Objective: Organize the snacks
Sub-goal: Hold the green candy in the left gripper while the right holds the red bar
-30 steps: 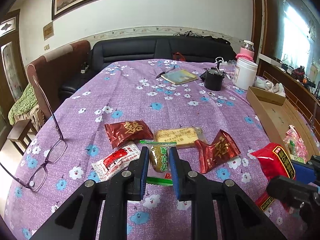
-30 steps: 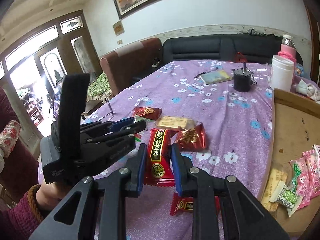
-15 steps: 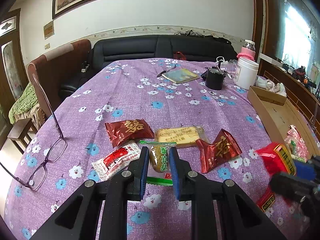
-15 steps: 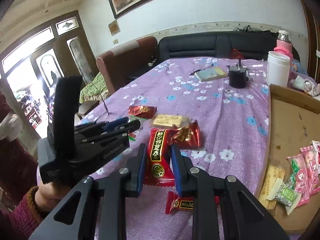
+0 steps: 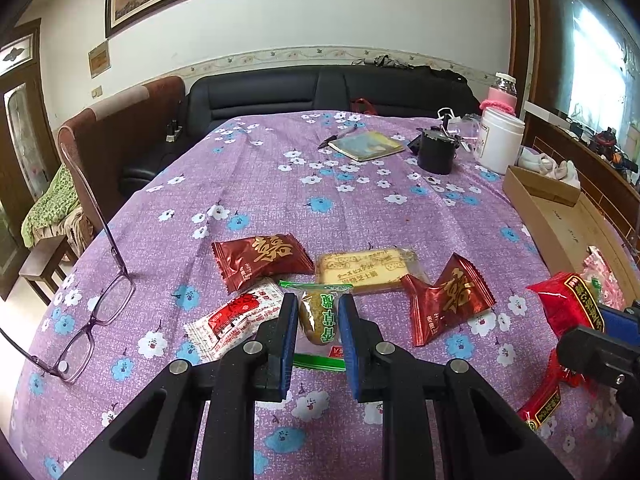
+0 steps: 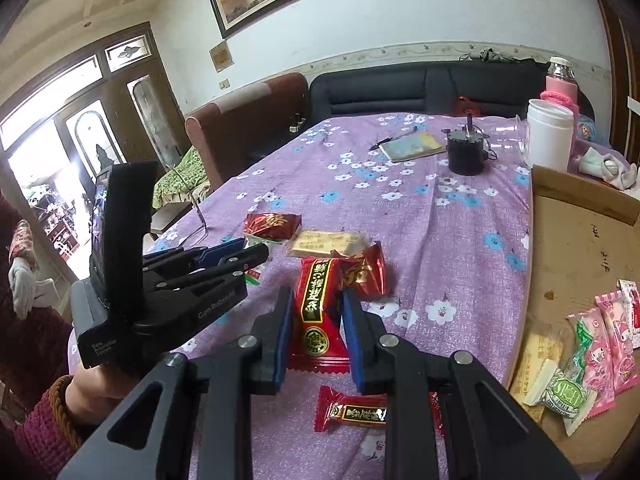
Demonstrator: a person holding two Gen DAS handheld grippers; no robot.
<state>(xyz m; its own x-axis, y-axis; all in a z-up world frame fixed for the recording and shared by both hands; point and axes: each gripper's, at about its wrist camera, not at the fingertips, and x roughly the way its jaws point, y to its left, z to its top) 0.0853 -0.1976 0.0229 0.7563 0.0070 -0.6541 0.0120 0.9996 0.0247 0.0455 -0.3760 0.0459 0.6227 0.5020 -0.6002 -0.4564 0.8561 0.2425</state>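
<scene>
My left gripper point(image 5: 319, 320) is shut on a green-labelled snack pack point(image 5: 319, 316) low over the purple flowered tablecloth point(image 5: 320, 184). Around it lie a white-and-red pack point(image 5: 234, 320), two dark red packs point(image 5: 262, 258) point(image 5: 450, 300) and a yellow biscuit pack point(image 5: 366, 270). My right gripper point(image 6: 314, 320) is shut on a bright red snack pack point(image 6: 318, 312) and holds it above the table; it also shows at the right of the left wrist view point(image 5: 568, 304). Another red pack point(image 6: 354, 410) lies below it.
A cardboard tray point(image 6: 580, 248) at the right holds several pink, green and yellow snacks point(image 6: 580, 356). Glasses point(image 5: 92, 312) lie at the left edge. A notebook point(image 5: 366, 146), a black pot point(image 5: 436, 152) and a white jar point(image 5: 500, 144) stand at the back.
My right gripper has lifted the bright red pack and carried it toward the cardboard tray. My left gripper has barely moved.
</scene>
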